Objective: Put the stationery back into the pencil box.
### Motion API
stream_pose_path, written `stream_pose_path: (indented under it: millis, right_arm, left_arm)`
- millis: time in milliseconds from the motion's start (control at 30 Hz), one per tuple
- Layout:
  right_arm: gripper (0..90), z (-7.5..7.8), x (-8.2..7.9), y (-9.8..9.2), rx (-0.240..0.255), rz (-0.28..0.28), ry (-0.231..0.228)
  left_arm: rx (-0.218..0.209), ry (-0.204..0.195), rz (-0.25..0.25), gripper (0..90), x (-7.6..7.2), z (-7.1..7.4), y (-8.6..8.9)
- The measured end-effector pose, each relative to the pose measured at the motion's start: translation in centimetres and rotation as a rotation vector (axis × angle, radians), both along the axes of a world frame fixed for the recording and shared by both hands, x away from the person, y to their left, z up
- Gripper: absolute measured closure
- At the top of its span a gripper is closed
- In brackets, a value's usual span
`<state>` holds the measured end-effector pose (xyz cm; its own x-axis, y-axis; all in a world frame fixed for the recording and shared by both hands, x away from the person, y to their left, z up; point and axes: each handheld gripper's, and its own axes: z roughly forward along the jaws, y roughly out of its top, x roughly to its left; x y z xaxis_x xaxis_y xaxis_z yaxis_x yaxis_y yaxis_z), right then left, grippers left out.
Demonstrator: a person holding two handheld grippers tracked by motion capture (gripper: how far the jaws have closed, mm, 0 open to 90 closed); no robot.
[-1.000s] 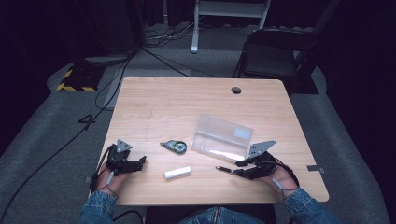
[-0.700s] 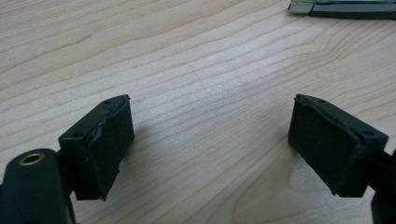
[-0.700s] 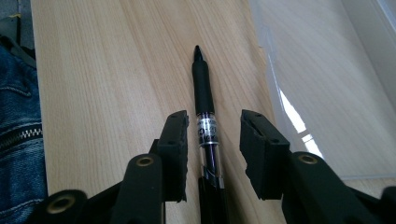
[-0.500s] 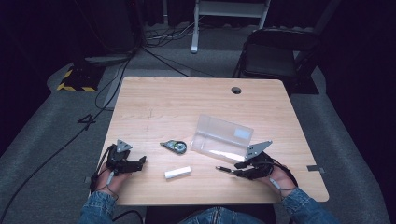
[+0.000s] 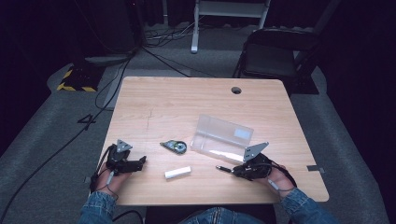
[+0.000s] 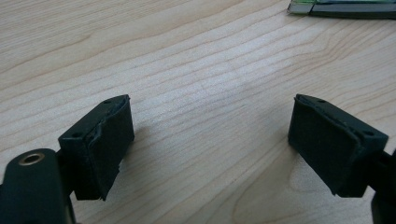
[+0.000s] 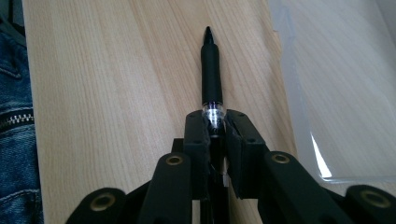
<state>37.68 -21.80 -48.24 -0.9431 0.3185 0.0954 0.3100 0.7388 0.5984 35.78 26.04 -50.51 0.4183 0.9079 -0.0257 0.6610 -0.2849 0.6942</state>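
- The right gripper (image 7: 215,122) has just been closing and its jaws now pinch the slim black pen with a clear band (image 7: 211,70) by its rear end, so most of the barrel juts out past the pads. Held that far back, the pen could pivot or slide out if swung quickly.
- The pen lies low over the pale wooden table (image 5: 187,107), tip pointing toward the person's left; a downward tilt would probably jab the tip into the wood and lever it loose.
- The clear plastic box (image 5: 223,140) sits just beside the right gripper, on its far side. Lifting straight toward it risks knocking its near wall, and the transparent rim is hard to judge, so I would not trust how close it looks.
- The left gripper (image 6: 210,140) hovers with its jaws wide apart and nothing between them, over bare wood near the table's front left corner.
- The small white block (image 5: 178,172) and the dark teardrop-shaped tape dispenser (image 5: 175,146) lie between the two grippers; a sideways sweep of the pen could catch either.
- The near table edge runs close under both wrists, leaving little room to pull back. The far half of the table is open, the roomiest way to move.
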Motion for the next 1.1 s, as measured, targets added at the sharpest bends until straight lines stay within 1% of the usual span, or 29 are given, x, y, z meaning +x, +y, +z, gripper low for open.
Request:
stream_pose_path:
  millis: [233, 333, 467, 633, 900, 1067, 1100]
  right_arm:
    - [79.8, 0.2, 0.1, -0.2, 0.002, -0.013, 0.018]
    - [79.8, 0.5, 0.2, -0.3, 0.018, -0.015, 0.025]
    - [79.8, 0.8, 0.2, -0.3, 0.022, -0.014, 0.025]
    - [80.0, 1.6, 0.1, -0.2, 0.043, -0.007, 0.027]
    - [80.1, 2.5, 0.2, -0.1, 0.057, -0.009, 0.033]
    - [80.0, 3.6, 0.5, 0.0, 0.074, -0.016, 0.018]
    - [80.0, 3.6, 0.5, 0.0, 0.074, -0.016, 0.018]
  left_arm:
    - [-0.001, 0.001, -0.003, 14.6, 0.0, 0.0, 0.0]
    - [-0.001, 0.001, -0.003, 14.6, 0.0, 0.0, 0.0]
    - [-0.001, 0.001, -0.003, 14.6, 0.0, 0.0, 0.0]
    - [0.004, -0.003, -0.009, 14.7, 0.0, 0.0, 0.0]
    - [0.002, 0.003, -0.008, 14.7, -0.1, 0.0, 0.0]
    - [0.004, -0.002, -0.006, 14.9, -0.2, 0.0, 0.0]
    - [0.004, -0.002, -0.006, 15.0, -0.2, 0.0, 0.0]
